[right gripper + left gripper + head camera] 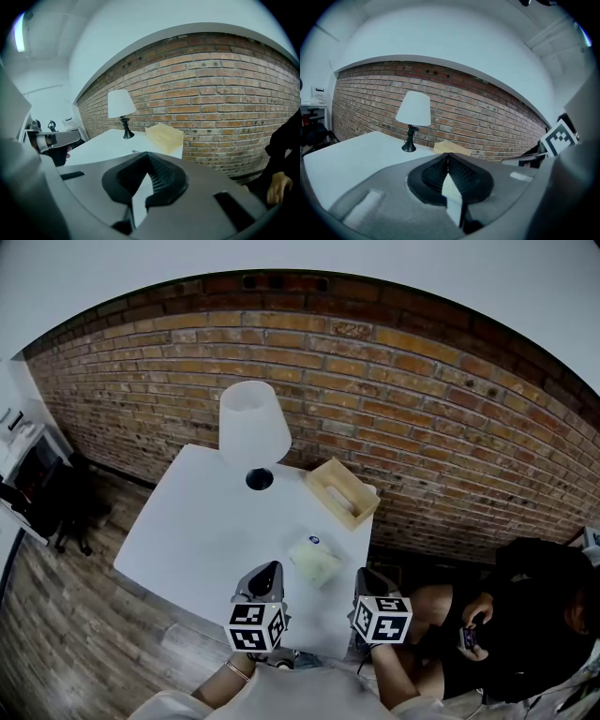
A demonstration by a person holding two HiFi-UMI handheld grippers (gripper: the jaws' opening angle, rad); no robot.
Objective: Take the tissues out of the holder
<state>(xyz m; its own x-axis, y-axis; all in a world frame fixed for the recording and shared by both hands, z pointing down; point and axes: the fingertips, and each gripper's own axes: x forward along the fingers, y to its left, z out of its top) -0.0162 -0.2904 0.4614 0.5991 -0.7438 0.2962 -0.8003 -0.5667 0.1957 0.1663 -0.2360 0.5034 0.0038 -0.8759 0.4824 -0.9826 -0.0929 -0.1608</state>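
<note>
The wooden tissue holder (pixel 342 491) stands at the table's far right corner, near the brick wall. A pale pack of tissues (pixel 315 561) lies flat on the white table (pixel 197 521), in front of the holder and apart from it. My left gripper (pixel 270 570) hovers at the near edge, just left of the pack. My right gripper (pixel 367 575) is just right of the pack. Both are shut with nothing between their jaws. In the left gripper view the holder (pixel 451 147) shows beyond the closed tips (pixel 448 155). The right gripper view has it (pixel 164 136) beyond the tips (pixel 148 154).
A lamp with a white shade (pixel 253 423) stands at the table's far edge, left of the holder. A person in dark clothes (pixel 525 615) sits close by on the right, holding a phone. A wooden floor and dark furniture (pixel 37 484) lie to the left.
</note>
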